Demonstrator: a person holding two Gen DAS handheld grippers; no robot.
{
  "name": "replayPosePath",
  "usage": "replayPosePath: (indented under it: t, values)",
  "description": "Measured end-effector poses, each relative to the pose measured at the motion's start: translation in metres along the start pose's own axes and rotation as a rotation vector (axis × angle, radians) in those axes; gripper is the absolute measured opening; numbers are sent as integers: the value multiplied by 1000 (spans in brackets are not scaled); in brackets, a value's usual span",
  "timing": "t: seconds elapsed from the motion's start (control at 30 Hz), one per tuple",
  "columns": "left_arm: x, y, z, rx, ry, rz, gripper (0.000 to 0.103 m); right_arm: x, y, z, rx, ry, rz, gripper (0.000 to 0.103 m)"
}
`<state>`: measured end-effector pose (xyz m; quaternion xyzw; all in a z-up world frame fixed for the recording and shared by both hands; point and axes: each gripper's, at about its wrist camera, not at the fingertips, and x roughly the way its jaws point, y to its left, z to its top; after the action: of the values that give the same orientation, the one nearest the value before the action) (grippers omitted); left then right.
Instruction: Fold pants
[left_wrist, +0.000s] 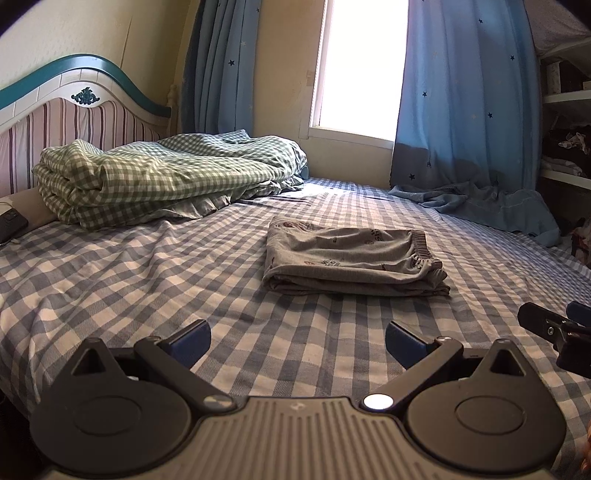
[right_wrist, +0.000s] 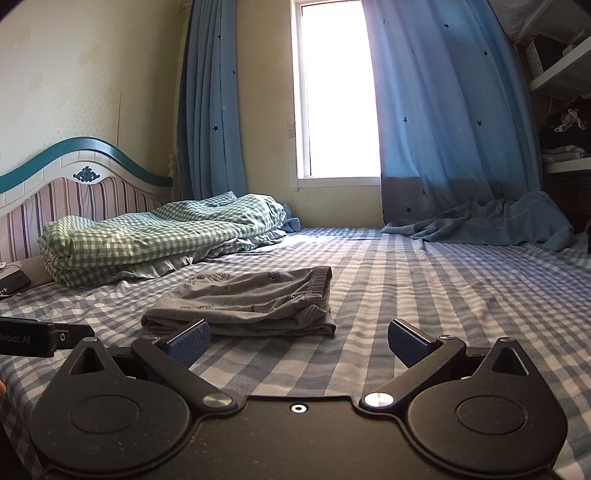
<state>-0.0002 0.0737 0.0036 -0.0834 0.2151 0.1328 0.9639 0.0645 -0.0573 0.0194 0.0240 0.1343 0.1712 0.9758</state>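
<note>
folded pants (left_wrist: 352, 256) on bed (left_wrist: 147, 273), checked duvet (left_wrist: 162, 177) behind, curtain (left_wrist: 465, 96) beyond

Open bedsheet (left_wrist: 147, 288) around pants (left_wrist: 351, 258)

Dark device (left_wrist: 11, 223) at the bed's head end: cut by the left frame edge, type indeterminate. Shelves (left_wrist: 565, 96) at right: contents dim, unidentifiable, cropped. Printed markings on the folded pants (right_wrist: 243, 302): too small to read. Window (right_wrist: 336, 88): overexposed, nothing outside discernible.
</note>
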Motion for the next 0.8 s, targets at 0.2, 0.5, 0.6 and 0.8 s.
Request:
replayPosePath:
  t: [0.2, 0.5, 0.6, 0.8]
  values:
    - [1, 5, -6, -9, 10, 11, 103, -1, 0, -9, 2, 21, -13, 102]
    - [4, 8, -9, -23, 22, 13, 103, -1, -4, -16, 23, 41, -31, 102]
    - [4, 9, -10, -21, 25, 13, 103, -1, -5, -17, 19, 44, -33, 102]
    - [6, 9, -11, -18, 33, 14, 103, -1, -6, -17, 17, 47, -35, 102]
